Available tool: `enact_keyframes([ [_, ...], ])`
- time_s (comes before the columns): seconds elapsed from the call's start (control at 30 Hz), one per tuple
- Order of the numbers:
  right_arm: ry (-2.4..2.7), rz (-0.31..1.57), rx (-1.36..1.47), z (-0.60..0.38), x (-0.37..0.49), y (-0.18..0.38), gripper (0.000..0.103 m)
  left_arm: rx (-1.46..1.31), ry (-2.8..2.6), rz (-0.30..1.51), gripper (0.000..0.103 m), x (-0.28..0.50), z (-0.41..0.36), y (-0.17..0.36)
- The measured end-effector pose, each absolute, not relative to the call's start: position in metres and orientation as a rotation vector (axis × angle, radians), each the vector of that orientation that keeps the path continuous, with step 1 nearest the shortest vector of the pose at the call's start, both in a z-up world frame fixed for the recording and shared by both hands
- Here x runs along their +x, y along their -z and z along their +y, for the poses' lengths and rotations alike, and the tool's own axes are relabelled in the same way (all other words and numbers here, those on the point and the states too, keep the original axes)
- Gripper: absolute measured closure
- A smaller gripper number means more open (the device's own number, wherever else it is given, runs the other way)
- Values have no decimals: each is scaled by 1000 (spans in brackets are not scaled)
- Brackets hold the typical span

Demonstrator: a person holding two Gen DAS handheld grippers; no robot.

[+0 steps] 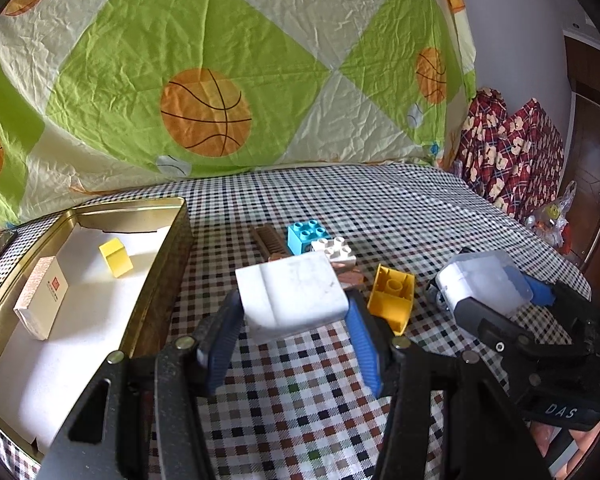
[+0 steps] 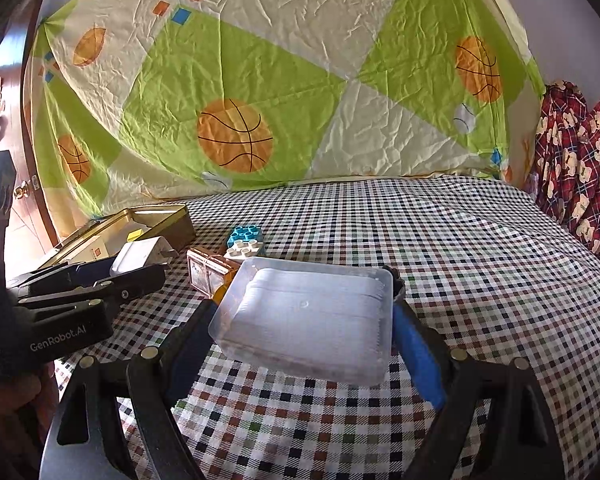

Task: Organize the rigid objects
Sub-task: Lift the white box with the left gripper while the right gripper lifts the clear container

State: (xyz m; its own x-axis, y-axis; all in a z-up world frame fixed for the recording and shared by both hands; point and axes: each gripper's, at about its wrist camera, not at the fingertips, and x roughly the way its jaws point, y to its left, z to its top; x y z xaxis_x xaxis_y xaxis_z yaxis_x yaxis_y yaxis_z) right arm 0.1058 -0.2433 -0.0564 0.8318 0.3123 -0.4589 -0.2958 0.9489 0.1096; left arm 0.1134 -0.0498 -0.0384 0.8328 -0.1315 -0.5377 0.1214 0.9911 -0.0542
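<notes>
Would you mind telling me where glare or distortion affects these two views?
Left wrist: sunlight washes out the tin's white floor, and the fisheye bends its rim. Right wrist: the far left edge is overexposed, and the clear box shows soft sheen.

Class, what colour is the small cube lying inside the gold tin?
Yellow cube, clearest in the left wrist view.

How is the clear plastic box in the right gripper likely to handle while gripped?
The clear plastic box looks thin-walled, so it may flex between the right gripper pads. Its smooth sides could slip. It seems packed with white contents, so probably not very light.
</notes>
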Motion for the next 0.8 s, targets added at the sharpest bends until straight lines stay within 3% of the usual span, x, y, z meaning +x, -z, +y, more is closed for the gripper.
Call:
enact_keyframes([
  [0.8,-330,411,22,-244,94,52,16,-25,103,484,51,98,-48,30],
])
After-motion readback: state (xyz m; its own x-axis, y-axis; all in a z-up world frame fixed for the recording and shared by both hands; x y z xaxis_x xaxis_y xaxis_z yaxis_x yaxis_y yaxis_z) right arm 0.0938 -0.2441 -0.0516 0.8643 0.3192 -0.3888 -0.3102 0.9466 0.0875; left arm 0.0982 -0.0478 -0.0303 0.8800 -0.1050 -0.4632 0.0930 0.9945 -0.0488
